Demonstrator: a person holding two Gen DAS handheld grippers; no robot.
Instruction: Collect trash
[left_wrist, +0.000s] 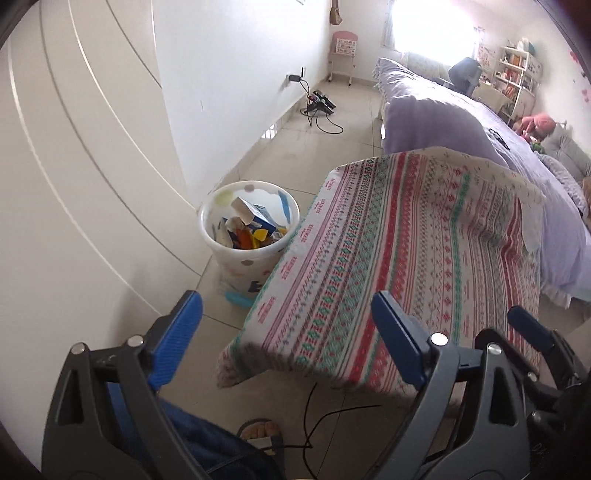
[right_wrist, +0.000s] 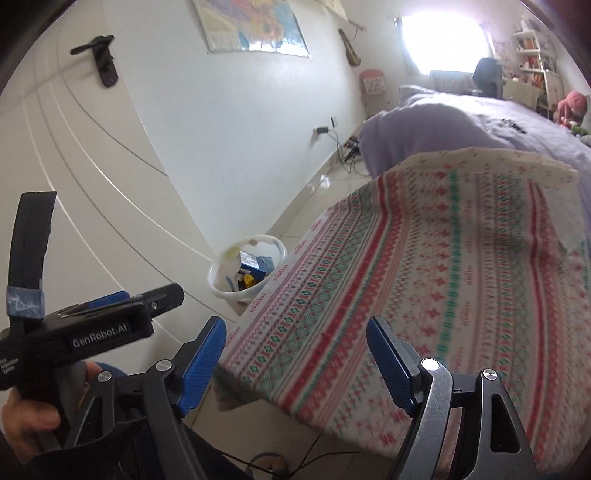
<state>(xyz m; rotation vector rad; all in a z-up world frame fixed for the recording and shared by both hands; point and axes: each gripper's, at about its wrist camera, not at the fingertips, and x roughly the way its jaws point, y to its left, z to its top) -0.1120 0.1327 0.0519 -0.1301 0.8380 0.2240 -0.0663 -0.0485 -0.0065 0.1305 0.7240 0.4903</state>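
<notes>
A white dotted trash bin (left_wrist: 248, 229) stands on the floor between the white door and a table with a patterned cloth (left_wrist: 399, 258). It holds a blue box (left_wrist: 260, 217) and several colourful scraps. It also shows in the right wrist view (right_wrist: 246, 275). My left gripper (left_wrist: 286, 332) is open and empty, held above the floor near the table's front corner. My right gripper (right_wrist: 295, 354) is open and empty over the cloth's near edge (right_wrist: 424, 295). The left gripper's body also shows in the right wrist view (right_wrist: 99, 325).
A small blue item (left_wrist: 238, 300) lies on the floor by the bin's base. A bed with a purple cover (left_wrist: 517, 155) stands behind the table. Cables and a charger (left_wrist: 321, 107) lie by the wall. A black cord (left_wrist: 314, 417) runs over the floor below me.
</notes>
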